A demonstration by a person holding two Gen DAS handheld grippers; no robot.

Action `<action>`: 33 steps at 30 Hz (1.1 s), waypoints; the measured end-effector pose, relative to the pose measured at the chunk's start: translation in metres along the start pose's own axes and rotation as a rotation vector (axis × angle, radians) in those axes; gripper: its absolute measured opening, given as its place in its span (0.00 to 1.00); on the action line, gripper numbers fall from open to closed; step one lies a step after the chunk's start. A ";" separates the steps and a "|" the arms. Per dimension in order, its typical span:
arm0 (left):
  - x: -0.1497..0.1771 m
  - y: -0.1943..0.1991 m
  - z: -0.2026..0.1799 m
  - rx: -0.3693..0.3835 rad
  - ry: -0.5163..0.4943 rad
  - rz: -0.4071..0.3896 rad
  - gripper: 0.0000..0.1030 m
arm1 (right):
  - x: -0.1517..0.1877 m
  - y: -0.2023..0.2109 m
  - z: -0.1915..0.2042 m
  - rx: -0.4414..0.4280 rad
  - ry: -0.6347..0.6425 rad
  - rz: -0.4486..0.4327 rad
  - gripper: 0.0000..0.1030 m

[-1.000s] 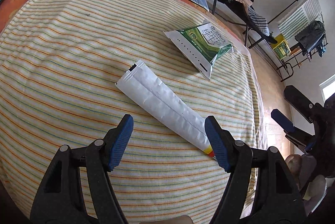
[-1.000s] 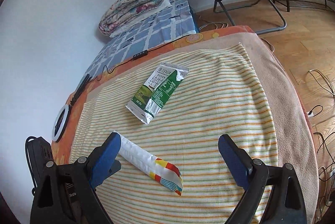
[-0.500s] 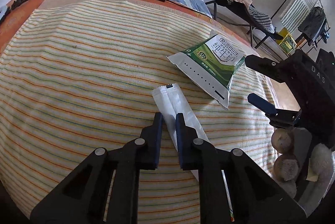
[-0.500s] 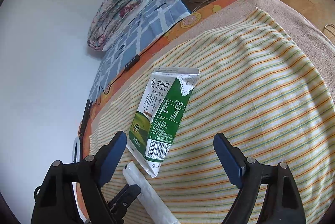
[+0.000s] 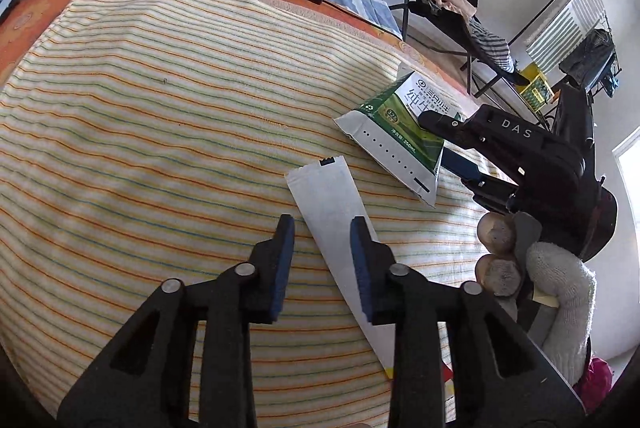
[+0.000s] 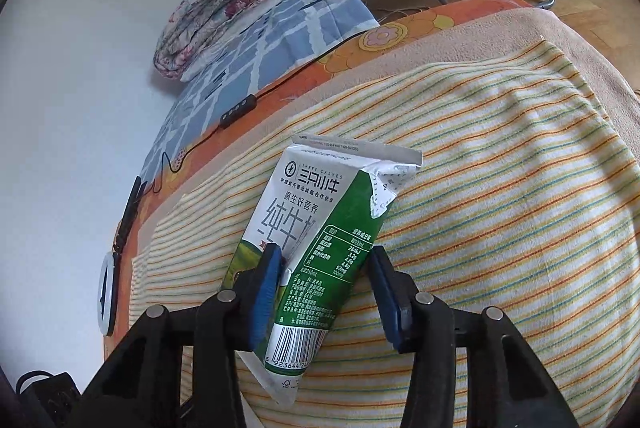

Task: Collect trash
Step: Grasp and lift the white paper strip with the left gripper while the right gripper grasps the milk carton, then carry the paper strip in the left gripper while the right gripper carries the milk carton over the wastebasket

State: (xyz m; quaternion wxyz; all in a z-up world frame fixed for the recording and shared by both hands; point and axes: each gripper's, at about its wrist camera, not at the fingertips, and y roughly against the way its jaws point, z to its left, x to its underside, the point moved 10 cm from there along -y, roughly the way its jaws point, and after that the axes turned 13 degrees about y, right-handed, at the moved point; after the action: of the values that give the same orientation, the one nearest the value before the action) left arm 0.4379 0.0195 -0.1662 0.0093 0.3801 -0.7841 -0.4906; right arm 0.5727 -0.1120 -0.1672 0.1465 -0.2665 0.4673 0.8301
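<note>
1. On the striped blanket [image 5: 160,132] lies a white wrapper [image 5: 332,204]. The left tool [image 5: 322,228] straddles its near part, jaws narrowly apart; contact can't be told.
2. Only the left view shows this wrapper, plus the gloved right hand [image 5: 560,292].
3. The right view shows the right tool [image 6: 324,260] set around a green milk carton [image 6: 316,228], left pad touching, right pad just beside.

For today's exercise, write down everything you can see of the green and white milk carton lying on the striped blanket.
The milk carton is a flattened green-and-white pack that looks like coated paperboard, with Chinese lettering, a nutrition table, a barcode at its near end and a torn, opened top at the far end. It lies on the striped blanket, tilted on one edge. The right tongs straddle its lower half, the left pad touching it; full clamping cannot be told.
</note>
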 end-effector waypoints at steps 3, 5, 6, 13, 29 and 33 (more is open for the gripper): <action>0.009 0.003 -0.008 0.042 0.028 0.023 0.52 | 0.001 0.003 -0.001 -0.004 0.005 -0.002 0.42; 0.020 0.000 -0.018 0.030 -0.004 0.054 0.55 | 0.003 0.010 -0.002 0.016 0.024 -0.010 0.42; 0.026 -0.001 -0.023 0.018 -0.026 0.065 0.55 | 0.005 0.014 -0.004 0.029 0.036 -0.015 0.41; 0.065 -0.016 -0.045 -0.135 -0.195 0.025 0.55 | 0.011 0.059 -0.020 0.103 0.114 -0.042 0.38; 0.078 0.037 -0.026 -0.040 -0.193 0.006 0.05 | 0.059 0.148 -0.010 0.111 0.249 -0.049 0.38; 0.092 0.066 -0.016 -0.006 -0.174 0.020 0.05 | 0.082 0.164 0.016 0.098 0.309 -0.046 0.38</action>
State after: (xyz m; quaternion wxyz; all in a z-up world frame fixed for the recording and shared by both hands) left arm 0.3403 -0.0335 -0.1396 -0.0529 0.3284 -0.7842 -0.5238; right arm 0.4200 -0.1843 -0.0934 0.1049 -0.3940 0.5182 0.7518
